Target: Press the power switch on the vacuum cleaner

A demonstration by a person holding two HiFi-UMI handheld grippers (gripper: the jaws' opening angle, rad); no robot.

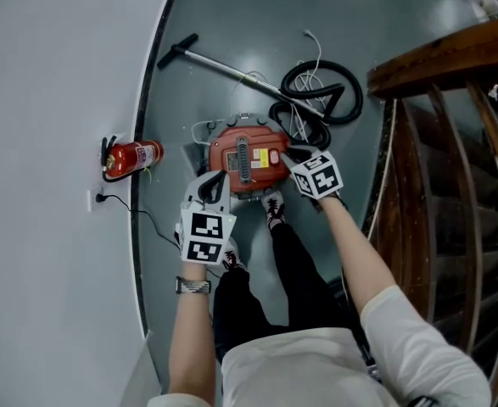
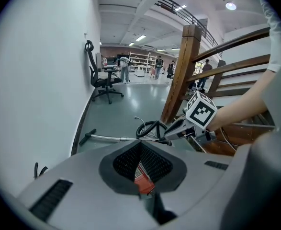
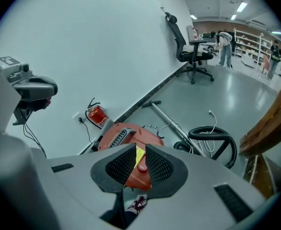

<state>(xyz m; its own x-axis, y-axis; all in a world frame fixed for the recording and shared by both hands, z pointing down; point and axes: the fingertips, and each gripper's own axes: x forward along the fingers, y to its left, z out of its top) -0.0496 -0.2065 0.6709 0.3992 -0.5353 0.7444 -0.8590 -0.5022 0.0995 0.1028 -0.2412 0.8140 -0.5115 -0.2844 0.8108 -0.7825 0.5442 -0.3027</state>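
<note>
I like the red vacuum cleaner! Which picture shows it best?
The head view: the whole vacuum cleaner shows from above. The right gripper view shows only its top part. The left gripper view shows just a red sliver of it.

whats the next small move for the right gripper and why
Probably lower the right gripper onto the round red button on the vacuum cleaner: that button shows in the narrow gap between its jaws, and the gripper seems to hang above it.
</note>
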